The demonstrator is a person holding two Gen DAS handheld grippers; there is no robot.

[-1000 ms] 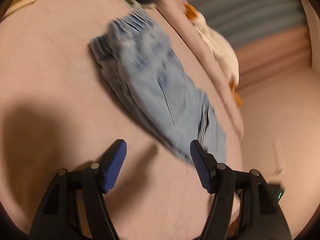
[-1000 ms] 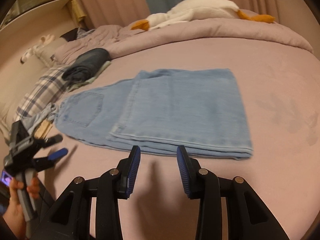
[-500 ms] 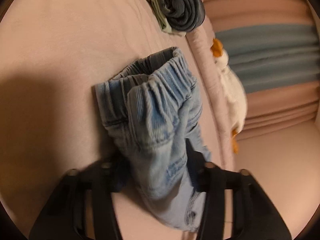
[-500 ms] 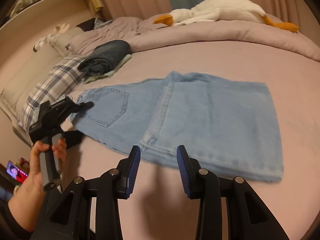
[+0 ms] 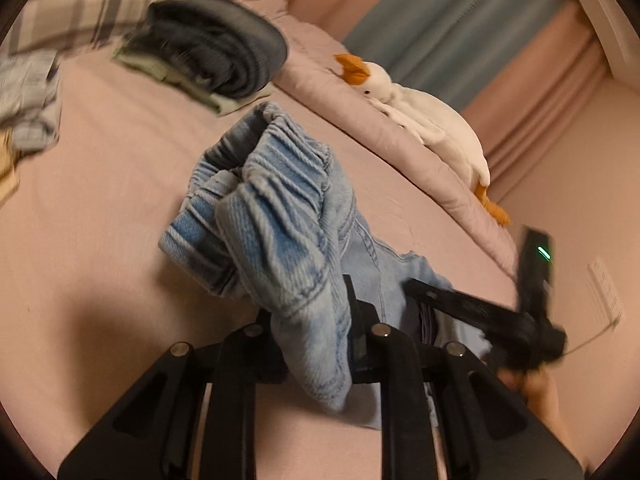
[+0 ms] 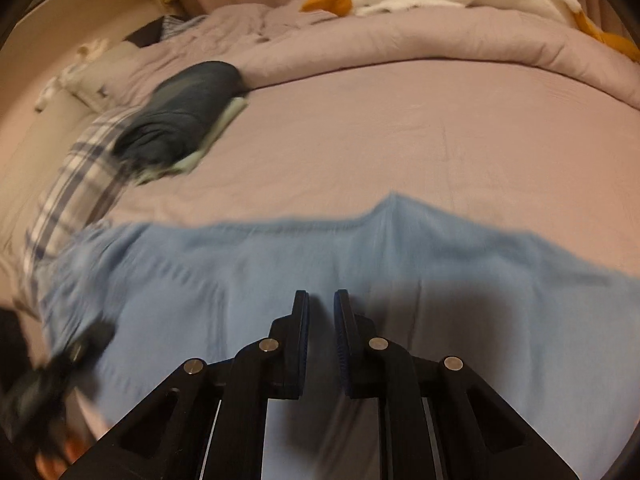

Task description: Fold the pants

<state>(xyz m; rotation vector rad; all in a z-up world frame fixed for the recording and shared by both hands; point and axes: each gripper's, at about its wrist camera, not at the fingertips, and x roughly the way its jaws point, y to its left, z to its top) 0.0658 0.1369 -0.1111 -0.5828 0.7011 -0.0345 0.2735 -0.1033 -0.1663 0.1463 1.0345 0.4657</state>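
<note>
Final fold in hand: waistband of the pants (image 5: 288,216) lifted off the bed (image 5: 100,208), pinched in the left tongs (image 5: 316,320); right tongs (image 6: 321,320) nearly closed, empty, over the legs; next, presumably, waistband carried across and laid square.

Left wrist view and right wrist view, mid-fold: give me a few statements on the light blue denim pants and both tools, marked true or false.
1. The left tool is clamped on the gathered waistband of the light blue denim pants. True.
2. The right tool grips the white goose plush toy. False: the toy lies apart on the rolled lilac duvet.
3. The waistband lies flat on the pink bedsheet. False: it is bunched and lifted.
4. A folded dark grey garment sits beyond the pants. True.
</note>
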